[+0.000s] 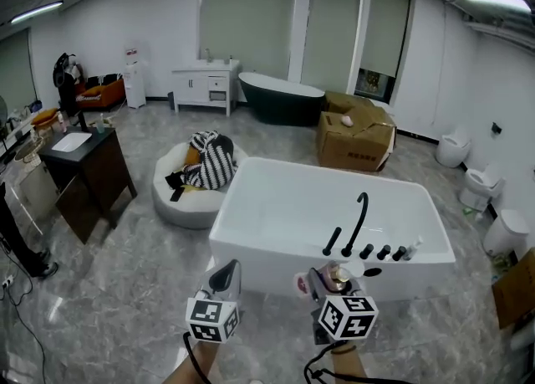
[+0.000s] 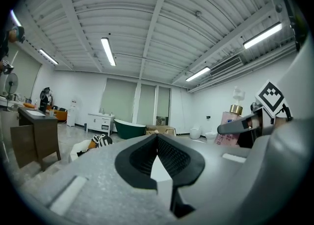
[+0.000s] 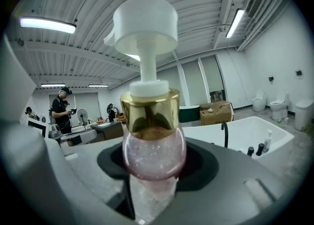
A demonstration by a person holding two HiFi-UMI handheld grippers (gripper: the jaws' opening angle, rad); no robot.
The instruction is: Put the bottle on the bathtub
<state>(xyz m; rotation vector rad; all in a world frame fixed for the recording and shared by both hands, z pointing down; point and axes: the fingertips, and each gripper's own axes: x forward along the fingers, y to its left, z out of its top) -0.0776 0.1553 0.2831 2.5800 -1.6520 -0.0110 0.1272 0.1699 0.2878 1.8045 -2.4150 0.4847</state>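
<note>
The pink pump bottle (image 3: pixel 153 145), with its gold collar and white pump head, stands upright in the right gripper (image 3: pixel 153 189), whose jaws are clamped on its round body. In the head view the bottle (image 1: pixel 337 274) is low in the frame, just short of the white bathtub (image 1: pixel 251 248) and not touching it. The left gripper (image 2: pixel 158 158) is beside it, jaws together at the tips with nothing between them. The step in hand looks like the carry: of the 2 grippers, only the right has work. Next, the bottle has to go over the near rim, clear of the black faucet (image 1: pixel 358 219) and the row of black knobs (image 1: pixel 383 252). It must then be lowered upright onto a flat stretch before the jaws part.
</note>
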